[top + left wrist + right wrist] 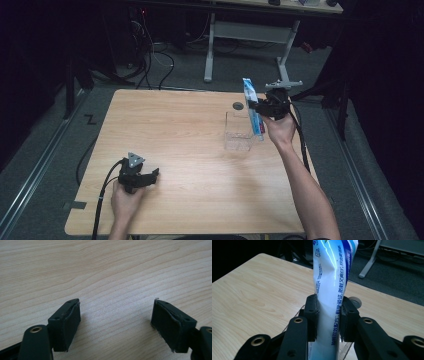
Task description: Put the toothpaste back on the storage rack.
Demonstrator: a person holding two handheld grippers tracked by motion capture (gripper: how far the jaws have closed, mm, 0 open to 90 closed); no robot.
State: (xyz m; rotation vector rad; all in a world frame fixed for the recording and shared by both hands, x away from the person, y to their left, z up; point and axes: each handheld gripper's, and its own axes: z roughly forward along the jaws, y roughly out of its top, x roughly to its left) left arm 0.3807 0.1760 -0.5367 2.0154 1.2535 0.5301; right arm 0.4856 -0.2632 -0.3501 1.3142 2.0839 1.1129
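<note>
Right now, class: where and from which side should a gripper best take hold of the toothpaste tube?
Probably across the flat middle of the toothpaste tube, pads on its two broad faces, as the right gripper does: the tube stands upright above the clear box.

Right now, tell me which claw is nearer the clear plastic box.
Right. The right claw holds a toothpaste tube just above the clear plastic box; the left claw rests open far across the table.
</note>
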